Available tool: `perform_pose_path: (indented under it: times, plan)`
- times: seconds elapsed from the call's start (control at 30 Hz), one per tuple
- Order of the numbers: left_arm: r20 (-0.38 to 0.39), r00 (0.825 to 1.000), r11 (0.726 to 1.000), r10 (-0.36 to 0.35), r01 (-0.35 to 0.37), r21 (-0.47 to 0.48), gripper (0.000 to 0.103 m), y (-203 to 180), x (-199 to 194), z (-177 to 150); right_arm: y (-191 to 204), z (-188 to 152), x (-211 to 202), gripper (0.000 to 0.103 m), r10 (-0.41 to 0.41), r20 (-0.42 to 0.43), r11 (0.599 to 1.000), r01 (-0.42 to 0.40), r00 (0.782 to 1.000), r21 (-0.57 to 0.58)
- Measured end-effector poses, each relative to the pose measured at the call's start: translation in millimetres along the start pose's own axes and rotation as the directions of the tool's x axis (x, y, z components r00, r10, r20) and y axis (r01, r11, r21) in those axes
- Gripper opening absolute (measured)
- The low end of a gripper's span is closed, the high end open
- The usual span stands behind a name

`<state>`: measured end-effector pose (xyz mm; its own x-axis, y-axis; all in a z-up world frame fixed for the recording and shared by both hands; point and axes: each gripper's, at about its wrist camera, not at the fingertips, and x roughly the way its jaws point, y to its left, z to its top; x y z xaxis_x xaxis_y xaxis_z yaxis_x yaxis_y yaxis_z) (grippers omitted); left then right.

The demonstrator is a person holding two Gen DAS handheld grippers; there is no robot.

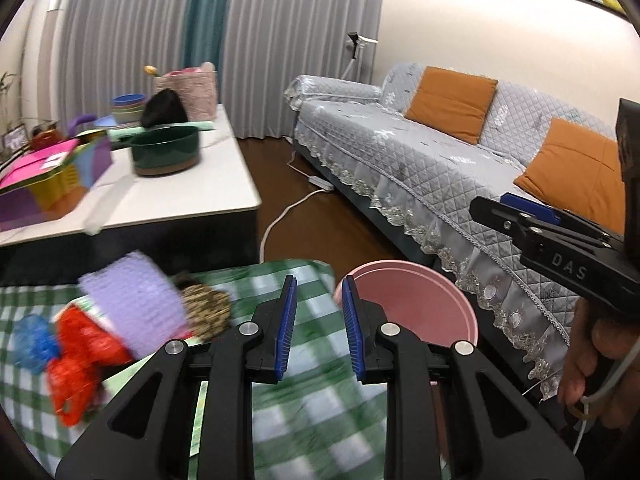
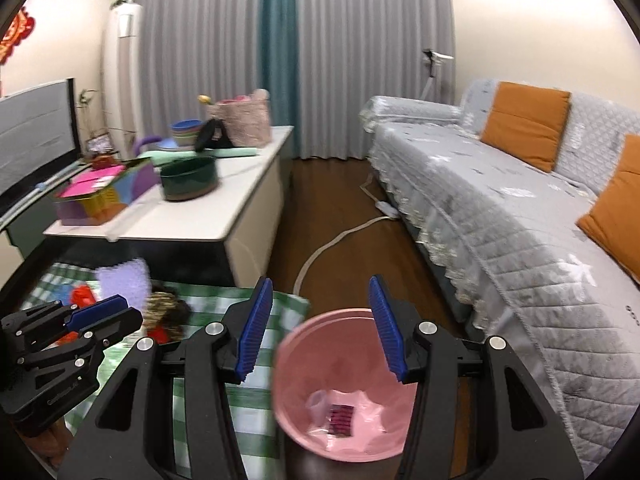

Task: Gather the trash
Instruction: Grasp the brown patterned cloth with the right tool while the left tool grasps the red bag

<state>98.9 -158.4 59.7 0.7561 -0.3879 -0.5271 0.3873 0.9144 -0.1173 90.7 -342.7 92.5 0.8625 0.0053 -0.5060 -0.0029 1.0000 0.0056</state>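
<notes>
A pink trash bin [image 2: 340,396] stands on the floor beside a table with a green checked cloth [image 1: 304,412]; a clear wrapper and a dark packet lie inside it. My right gripper [image 2: 320,328] is open and empty above the bin's rim. My left gripper [image 1: 318,328] is open and empty over the cloth's right end, next to the bin [image 1: 416,304]. On the cloth to the left lie a purple sponge-like piece [image 1: 136,308], a red mesh bag [image 1: 80,364], a blue mesh ball [image 1: 34,344] and a speckled brown item [image 1: 208,308].
A white low table [image 1: 192,196] behind holds a dark green pot [image 1: 166,150], a colourful box [image 1: 52,176], stacked bowls and a pink basket. A grey covered sofa [image 1: 440,176] with orange cushions runs along the right. A white power cord [image 2: 340,236] lies on the wooden floor.
</notes>
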Motion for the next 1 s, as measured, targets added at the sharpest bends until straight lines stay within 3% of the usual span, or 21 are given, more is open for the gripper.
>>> perform_pose_path:
  times: [0.27, 0.47, 0.7, 0.93, 1.0]
  plan:
    - [0.009, 0.994, 0.994, 0.104, -0.104, -0.023, 0.024, 72, -56, -13, 62, -4, 3, 0.051, 0.151, -0.011, 0.986, -0.151, 0.989, -0.076]
    - [0.030, 0.976, 0.973, 0.215, -0.212, -0.090, 0.024, 133, -80, -20, 90, -6, 26, 0.050, 0.239, -0.056, 0.969, -0.241, 0.969, -0.043]
    - [-0.045, 0.954, 0.934, 0.297, -0.300, -0.195, 0.024, 182, -58, -59, 118, -14, 56, 0.050, 0.281, -0.106, 0.957, -0.287, 0.954, -0.038]
    - [-0.077, 0.952, 0.930, 0.296, -0.306, -0.205, 0.024, 203, -30, -69, 140, -27, 99, 0.050, 0.301, -0.173, 0.948, -0.313, 0.938, -0.049]
    - [-0.082, 0.953, 0.930, 0.291, -0.302, -0.210, 0.034, 206, -22, -68, 143, -30, 110, 0.050, 0.302, -0.188, 0.948, -0.315, 0.934, -0.043]
